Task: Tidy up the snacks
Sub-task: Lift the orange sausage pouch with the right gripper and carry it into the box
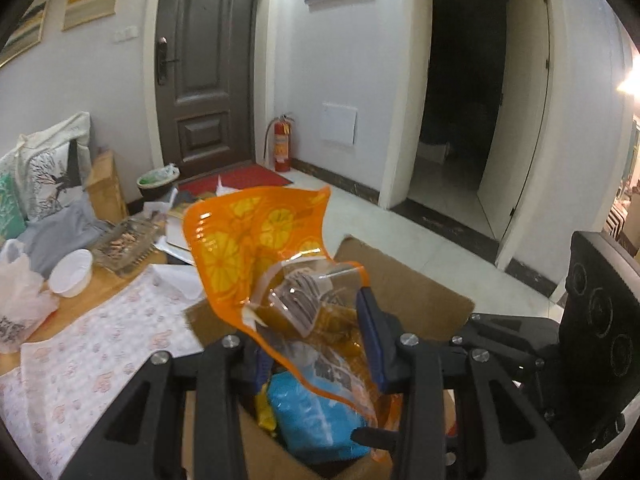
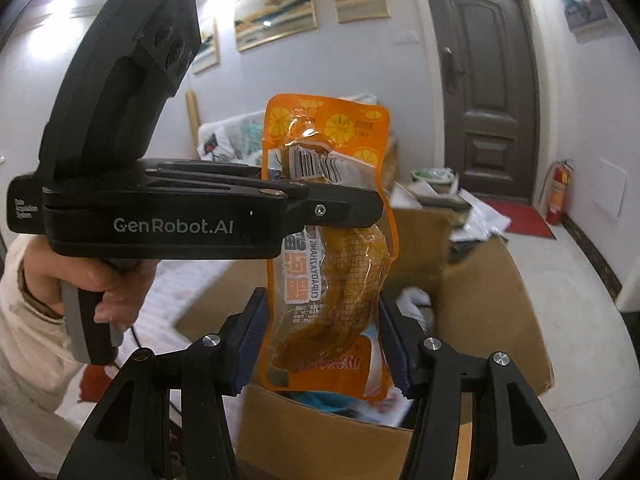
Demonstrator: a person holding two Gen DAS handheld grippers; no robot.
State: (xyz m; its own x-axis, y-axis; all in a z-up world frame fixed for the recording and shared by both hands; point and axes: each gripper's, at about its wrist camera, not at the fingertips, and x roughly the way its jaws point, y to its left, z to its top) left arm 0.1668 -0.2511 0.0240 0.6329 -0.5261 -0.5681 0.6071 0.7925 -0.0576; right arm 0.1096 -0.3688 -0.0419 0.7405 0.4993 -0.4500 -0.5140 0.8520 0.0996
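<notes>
An orange snack pack (image 1: 248,240) printed with orange slices, clear in its lower half, hangs over an open cardboard box (image 1: 404,284). My left gripper (image 1: 308,332) is shut on the pack's middle. In the right wrist view the left gripper (image 2: 352,200) reaches in from the left, held by a hand (image 2: 108,280), and clamps the pack (image 2: 332,280) below its barcode. My right gripper (image 2: 322,300) has its blue pads pressed on the two side edges of the pack's lower half. A blue packet (image 1: 312,412) lies in the box beneath.
The box (image 2: 500,280) stands on a table with a patterned cloth (image 1: 100,360). To the left are a white bowl (image 1: 70,272), a plastic bag (image 1: 20,292) and a glass tray (image 1: 124,244). A fire extinguisher (image 1: 282,144) stands by the door.
</notes>
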